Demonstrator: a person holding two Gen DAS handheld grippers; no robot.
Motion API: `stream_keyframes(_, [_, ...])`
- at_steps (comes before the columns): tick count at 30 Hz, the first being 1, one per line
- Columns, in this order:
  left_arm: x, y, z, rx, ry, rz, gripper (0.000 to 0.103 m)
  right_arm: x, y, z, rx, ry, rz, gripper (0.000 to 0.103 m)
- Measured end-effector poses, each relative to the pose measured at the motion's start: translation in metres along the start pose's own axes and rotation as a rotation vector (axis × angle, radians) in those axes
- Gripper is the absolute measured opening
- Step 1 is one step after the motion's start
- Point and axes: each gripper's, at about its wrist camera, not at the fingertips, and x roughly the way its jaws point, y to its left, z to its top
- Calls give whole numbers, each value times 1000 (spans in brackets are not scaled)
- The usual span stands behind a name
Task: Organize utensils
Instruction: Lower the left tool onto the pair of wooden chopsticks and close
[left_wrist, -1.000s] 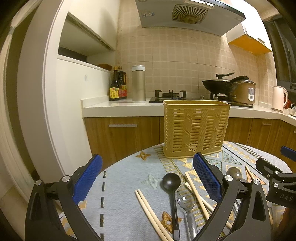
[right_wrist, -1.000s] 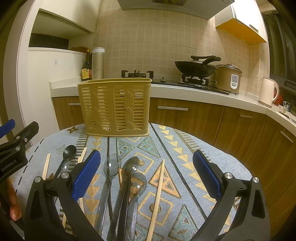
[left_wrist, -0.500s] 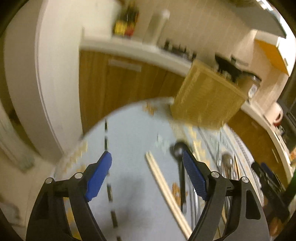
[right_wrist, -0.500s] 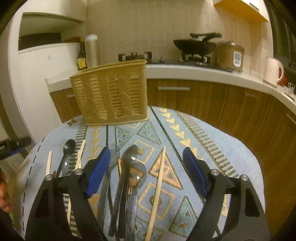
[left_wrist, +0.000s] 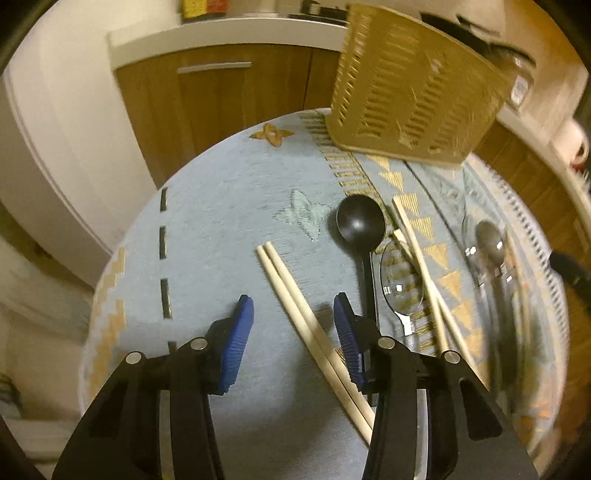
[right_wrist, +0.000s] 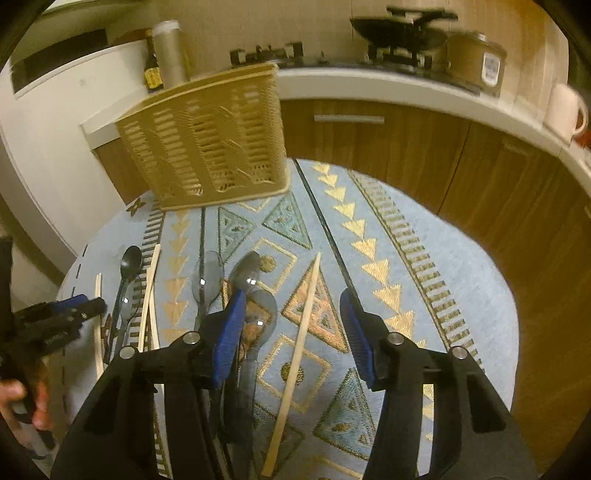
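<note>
Utensils lie loose on a round table with a patterned cloth (left_wrist: 221, 206). My left gripper (left_wrist: 293, 310) is open, low over the cloth, its jaws on either side of a pair of wooden chopsticks (left_wrist: 295, 295). A black spoon (left_wrist: 361, 223) and a clear spoon (left_wrist: 402, 288) lie just right of it. My right gripper (right_wrist: 291, 314) is open above a single chopstick (right_wrist: 300, 332), with clear and grey spoons (right_wrist: 255, 273) by its left finger. A tan slotted basket (right_wrist: 207, 133) stands at the table's back; it also shows in the left wrist view (left_wrist: 413, 88).
More chopsticks (left_wrist: 421, 254) cross beside the clear spoon. Wooden cabinets (right_wrist: 406, 147) and a white counter (right_wrist: 369, 85) with a stove, a wok, a rice cooker and bottles run behind the table. The table edge (left_wrist: 122, 258) is close on the left.
Both grippers have tilted down and dropped towards the table. The left one has come down around the chopstick pair and its jaws have narrowed. The right one has moved over the single chopstick.
</note>
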Motion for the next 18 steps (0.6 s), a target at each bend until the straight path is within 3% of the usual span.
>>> stream_keyframes(4, [-5,-8,0,62,7,52,43,10,-9,11,-4,76,-2,48])
stream_keyframes(6, [-7,-7,0,72,7,48,40,16,-10,13,-9,116,4,40])
stream_keyframes(7, [-8,-7,0,81,8,48,33,20,-11,14,-9,139,13,38])
stream_keyframes(10, [-9,-8,2,108,14,45,21,34,-10,14,-9,212,45,37])
stream_keyframes(14, [-5,-11,5,142,15,33,19,45,-9,15,-13,264,54,28])
stream_keyframes(18, [-5,-7,6,169,16,7,15,52,-4,19,-27,285,53,27])
